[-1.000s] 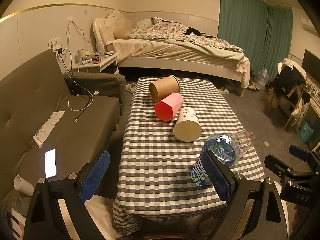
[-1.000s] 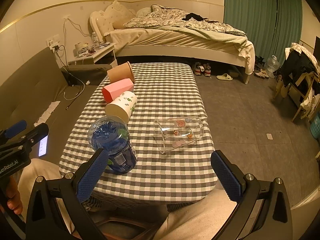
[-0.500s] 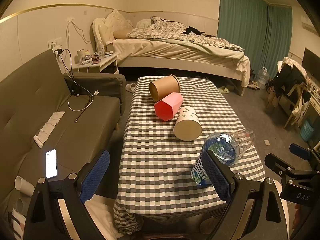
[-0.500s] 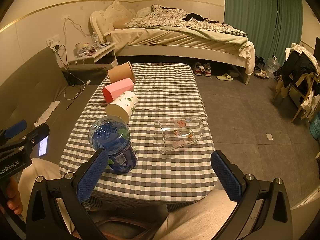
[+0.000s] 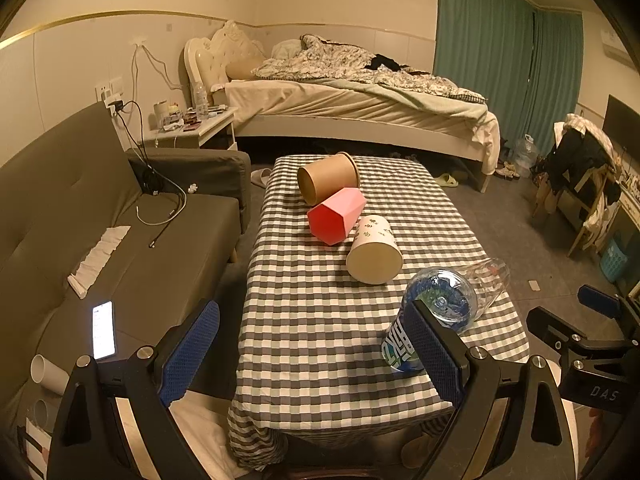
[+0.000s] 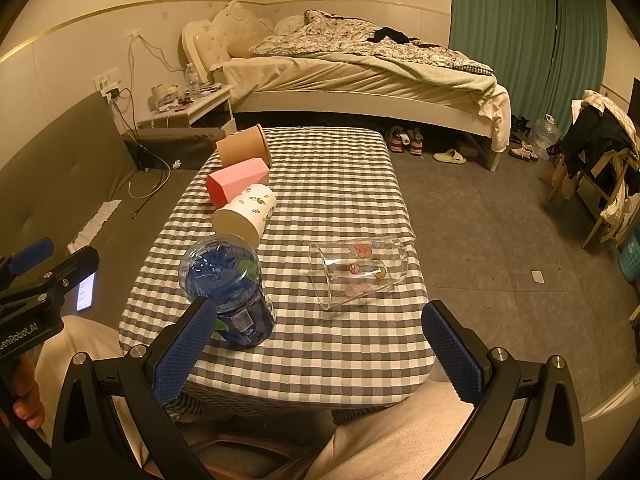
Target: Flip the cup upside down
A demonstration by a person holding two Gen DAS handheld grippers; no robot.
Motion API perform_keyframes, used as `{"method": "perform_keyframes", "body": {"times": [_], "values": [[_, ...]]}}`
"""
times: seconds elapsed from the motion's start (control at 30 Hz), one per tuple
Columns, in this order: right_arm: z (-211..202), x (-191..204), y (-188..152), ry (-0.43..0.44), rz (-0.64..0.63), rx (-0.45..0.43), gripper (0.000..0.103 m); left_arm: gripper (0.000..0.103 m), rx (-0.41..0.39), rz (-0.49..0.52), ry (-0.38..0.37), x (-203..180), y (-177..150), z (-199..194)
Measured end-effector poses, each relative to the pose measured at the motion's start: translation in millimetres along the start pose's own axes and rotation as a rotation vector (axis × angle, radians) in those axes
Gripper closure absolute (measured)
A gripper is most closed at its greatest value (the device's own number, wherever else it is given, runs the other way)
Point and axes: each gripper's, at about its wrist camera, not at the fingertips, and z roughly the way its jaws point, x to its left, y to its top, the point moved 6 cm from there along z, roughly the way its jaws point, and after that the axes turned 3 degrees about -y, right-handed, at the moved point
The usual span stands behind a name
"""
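Note:
Several cups lie on their sides on the checkered table (image 5: 320, 320): a brown paper cup (image 5: 326, 178), a pink faceted cup (image 5: 337, 221), a white printed cup (image 5: 374, 249) and a clear glass cup with cartoon stickers (image 6: 360, 270), which also shows in the left wrist view (image 5: 490, 280). A blue bottle (image 6: 230, 292) stands upside down near the front. My left gripper (image 5: 312, 354) is open and empty, held before the table's front edge. My right gripper (image 6: 318, 350) is open and empty, below the glass cup.
A grey sofa (image 5: 120, 232) with a lit phone (image 5: 103, 330), cables and tissue stands left of the table. A bed (image 5: 360, 104) is behind, a nightstand (image 5: 188, 128) at back left, a cluttered chair (image 5: 584, 176) at right.
Both views have shifted very slightly; the objects on the table have not moved and both grippers stay open.

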Motion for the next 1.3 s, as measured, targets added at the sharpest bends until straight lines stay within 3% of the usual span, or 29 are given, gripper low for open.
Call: {"method": "perform_keyframes", "body": {"times": [1.13, 1.3], "values": [[2.6, -5.8, -5.5, -0.008, 0.012, 0.017, 0.000, 0.007, 0.002, 0.004, 0.003, 1.1, 1.1, -1.2], [2.3, -6.2, -5.9, -0.007, 0.013, 0.017, 0.000, 0.007, -0.033, 0.024, 0.007, 1.5, 0.6, -6.8]]}}
